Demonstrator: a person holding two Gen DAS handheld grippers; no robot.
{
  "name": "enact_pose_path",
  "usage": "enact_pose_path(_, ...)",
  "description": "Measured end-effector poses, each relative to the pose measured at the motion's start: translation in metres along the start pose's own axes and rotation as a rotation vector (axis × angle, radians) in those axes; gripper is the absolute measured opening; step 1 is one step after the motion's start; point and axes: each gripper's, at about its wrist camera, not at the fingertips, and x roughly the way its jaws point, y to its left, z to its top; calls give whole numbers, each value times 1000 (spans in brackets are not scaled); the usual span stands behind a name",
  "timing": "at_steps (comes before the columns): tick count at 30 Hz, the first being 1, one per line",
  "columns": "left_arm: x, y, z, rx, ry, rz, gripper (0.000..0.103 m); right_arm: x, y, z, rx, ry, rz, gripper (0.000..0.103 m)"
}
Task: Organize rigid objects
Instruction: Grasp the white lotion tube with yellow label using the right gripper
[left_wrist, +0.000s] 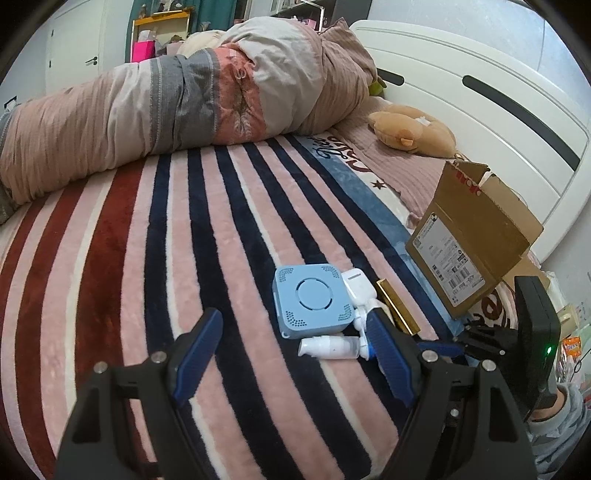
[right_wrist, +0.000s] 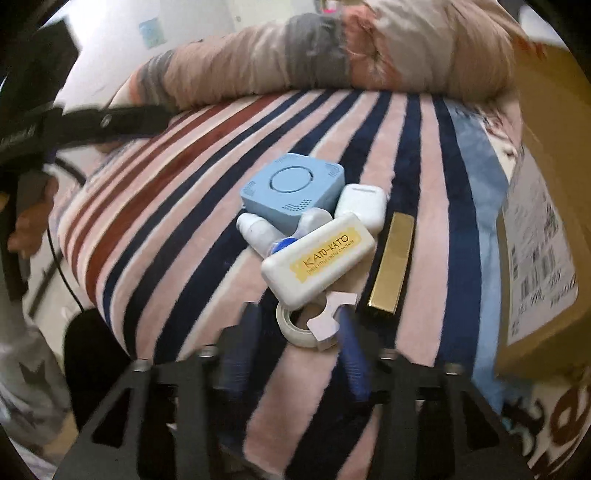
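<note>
A pile of small objects lies on the striped blanket: a blue square box (left_wrist: 312, 301) (right_wrist: 293, 188), a white earbud case (left_wrist: 357, 283) (right_wrist: 364, 205), a white KATO-KATO case (right_wrist: 317, 254), a white bottle (left_wrist: 328, 348) (right_wrist: 258, 229), a gold bar (left_wrist: 397, 306) (right_wrist: 391, 264) and a tape roll with dispenser (right_wrist: 314, 325). My left gripper (left_wrist: 291, 343) is open, just short of the blue box. My right gripper (right_wrist: 297, 332) is open, its blue fingers either side of the tape roll.
An open cardboard box (left_wrist: 472, 240) (right_wrist: 539, 236) stands to the right of the pile. A rolled duvet (left_wrist: 177, 99) and a plush toy (left_wrist: 410, 129) lie further back. The white headboard (left_wrist: 480, 96) is at the right.
</note>
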Motion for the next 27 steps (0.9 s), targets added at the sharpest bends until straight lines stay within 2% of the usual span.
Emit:
enact_pose_path(4,-1,2,-1,-8,0,5,78,-2,-5,7,82,-29,64,52)
enact_pose_path(6,-3,3,-1,-11,-5,4,78,3,-9,14,159,-27,52,65)
enact_pose_path(7,-4,4,-1,-12,-8,2,78,7,-12,16,197,-15,49,66)
enact_pose_path(9,-5,5,-2,-15,-10,0,78,16,-20,22,264,-5,57,66)
enact_pose_path(13,-7,9,-4,-20,-12,2,78,30,-23,32,282,4,40,66)
enact_pose_path(16,-7,12,-6,-26,-13,-2,78,40,-13,35,212,38,-36,58)
enact_pose_path(20,-6,14,-7,-27,-9,0,78,30,-10,31,154,29,-68,39)
enact_pose_path(22,-5,14,-7,-29,-10,-5,78,23,-10,31,124,22,-94,37)
enact_pose_path(23,-4,14,-6,-30,-9,-8,78,22,-9,31,99,28,-107,32)
enact_pose_path(27,-3,8,-7,-18,-8,-16,78,19,-7,28,48,41,-115,32)
